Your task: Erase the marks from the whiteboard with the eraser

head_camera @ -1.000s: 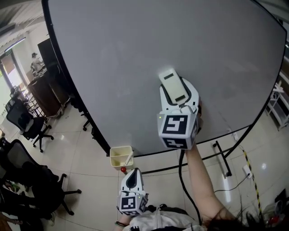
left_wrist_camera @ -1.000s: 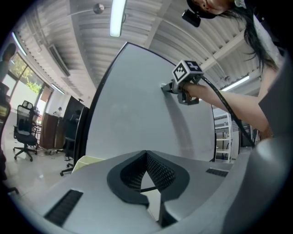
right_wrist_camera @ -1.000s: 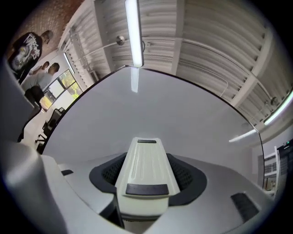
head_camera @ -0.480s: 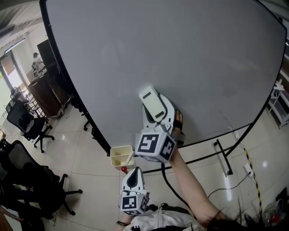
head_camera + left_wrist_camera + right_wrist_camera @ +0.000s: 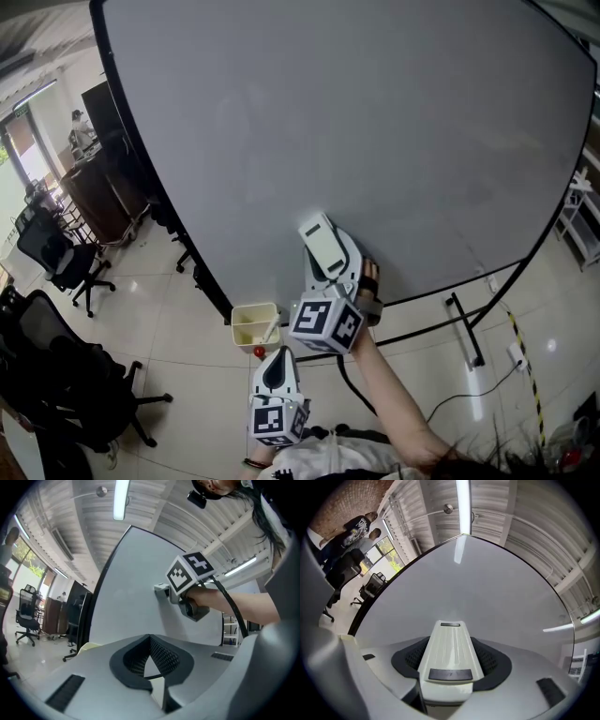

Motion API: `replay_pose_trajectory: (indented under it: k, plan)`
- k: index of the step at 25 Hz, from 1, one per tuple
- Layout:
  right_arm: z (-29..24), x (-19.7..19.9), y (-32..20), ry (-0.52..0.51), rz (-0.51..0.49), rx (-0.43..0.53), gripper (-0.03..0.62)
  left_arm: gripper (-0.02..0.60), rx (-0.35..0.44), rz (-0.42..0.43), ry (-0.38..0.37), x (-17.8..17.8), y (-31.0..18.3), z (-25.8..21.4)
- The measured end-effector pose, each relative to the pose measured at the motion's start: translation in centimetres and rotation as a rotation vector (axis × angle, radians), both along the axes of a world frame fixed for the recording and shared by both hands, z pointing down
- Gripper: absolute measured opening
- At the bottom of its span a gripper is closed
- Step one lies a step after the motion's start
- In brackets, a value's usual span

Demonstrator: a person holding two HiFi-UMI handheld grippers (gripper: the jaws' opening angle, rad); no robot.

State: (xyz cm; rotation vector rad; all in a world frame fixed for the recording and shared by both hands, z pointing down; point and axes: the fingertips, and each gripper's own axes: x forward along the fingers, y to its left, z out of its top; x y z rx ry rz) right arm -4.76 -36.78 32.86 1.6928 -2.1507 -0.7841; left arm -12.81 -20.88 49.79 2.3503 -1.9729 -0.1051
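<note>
Whiteboard (image 5: 375,122): large, pale grey, black-edged, on a black wheeled stand. It fills most of the head view. Its surface reads as even grey in the right tool's view (image 5: 487,583).

Floor (image 5: 178,356): light tiles. Black office chairs (image 5: 56,255) stand well apart from the board, at the left.

Right tool (image 5: 330,255): we hold it up on an outstretched forearm (image 5: 398,384), with a black cable (image 5: 361,398) trailing beneath. It sits over the board's lower part, near the bottom edge. Its jaws are closed on the eraser, one dark pad on each side of the body.

Left tool (image 5: 274,373): held low, close to the body and well clear of the board. In its own view the jaws (image 5: 151,660) meet at their tips with nothing between them.

Eraser (image 5: 325,246): cream-white, elongated, with a dark strip at each end. It lies lengthwise between the right tool's jaws (image 5: 449,653), far end pointing at the board. From the left tool's view the front of the right tool appears to meet the board surface.

Yellow tub (image 5: 251,325): below the board's lower edge, just beside the left tool. A small red object (image 5: 257,352) is just under it.
</note>
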Motion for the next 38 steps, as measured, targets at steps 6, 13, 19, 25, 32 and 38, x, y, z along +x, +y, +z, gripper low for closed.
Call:
replay_pose_trajectory:
  k: [6,13,19,25,32,38]
  plan:
    - [-10.9,0.3,-0.3,-0.112,-0.013,0.102,0.278,0.003,0.002,0.023,0.020,1.3,0.0,-0.6]
    - [2.9,-2.7,0.6,-0.002,-0.062,-0.084,0.278,0.003,0.000,0.009,0.031,0.8,0.0,-0.5]
    - [-7.9,-0.6,-0.3,-0.133,-0.054,0.068,0.279,0.003,0.002,-0.013,0.024,-0.3,0.5,-0.5]
    - [-7.3,0.1,-0.3,-0.145,-0.057,0.110,0.282,0.003,0.017,-0.025,0.016,-1.2,0.5,0.4]
    - [9.8,5.3,1.4,-0.209,0.017,-0.253,0.279,0.003,-0.032,0.008,0.021,-1.3,1.1,1.3]
    - [15.0,9.6,8.4,-0.555,-0.092,-0.497,0.281,0.003,-0.061,0.074,0.051,1.2,2.2,1.3]
